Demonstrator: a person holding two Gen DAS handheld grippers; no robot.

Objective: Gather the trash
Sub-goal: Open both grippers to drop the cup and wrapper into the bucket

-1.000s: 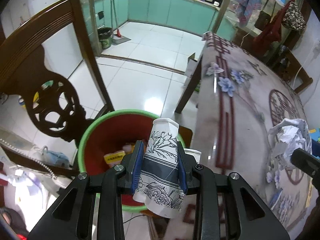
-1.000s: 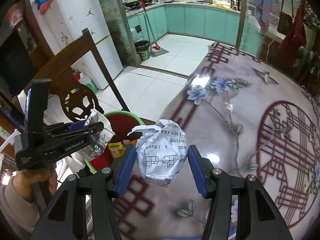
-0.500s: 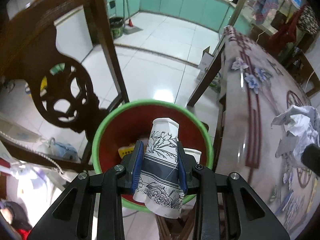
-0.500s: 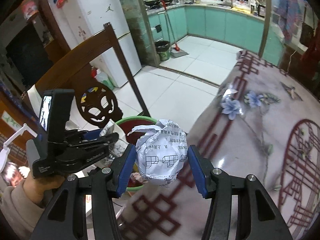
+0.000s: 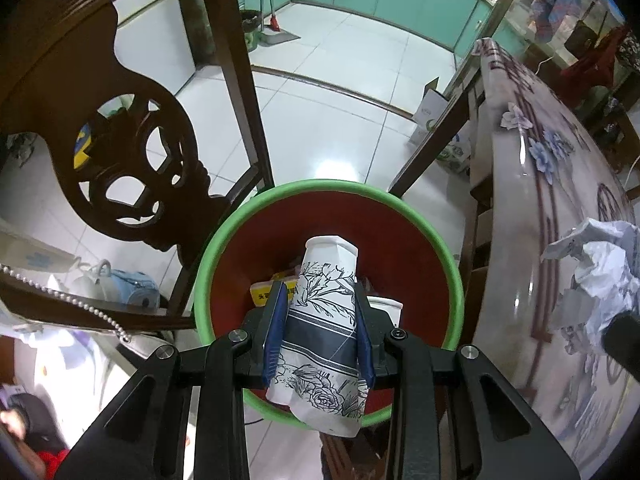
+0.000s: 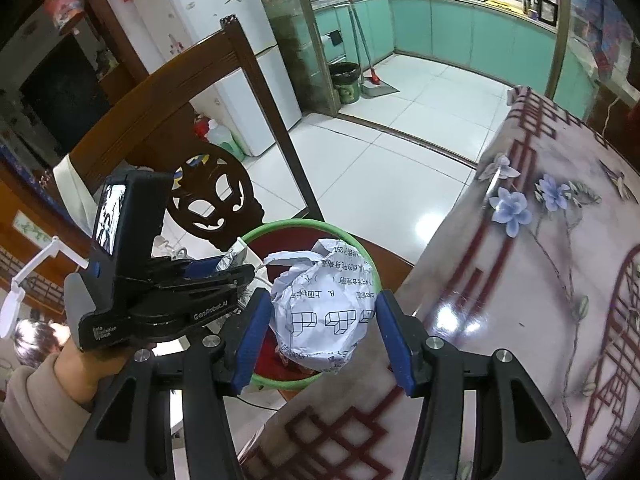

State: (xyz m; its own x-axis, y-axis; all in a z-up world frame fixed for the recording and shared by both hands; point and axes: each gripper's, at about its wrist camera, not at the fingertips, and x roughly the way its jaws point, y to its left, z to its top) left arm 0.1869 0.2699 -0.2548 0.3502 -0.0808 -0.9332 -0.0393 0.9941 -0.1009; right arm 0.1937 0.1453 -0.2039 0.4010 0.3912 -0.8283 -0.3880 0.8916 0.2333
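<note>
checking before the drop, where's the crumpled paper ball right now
In the right wrist view the crumpled paper ball is clamped in the right gripper, over the table's edge, with the green-rimmed bin just behind it.

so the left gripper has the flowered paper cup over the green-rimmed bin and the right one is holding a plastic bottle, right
Not quite. The left gripper does hold the flowered paper cup over the green-rimmed bin, but the right gripper holds a crumpled ball of printed paper, not a plastic bottle. The right wrist view shows it between the jaws.
</note>
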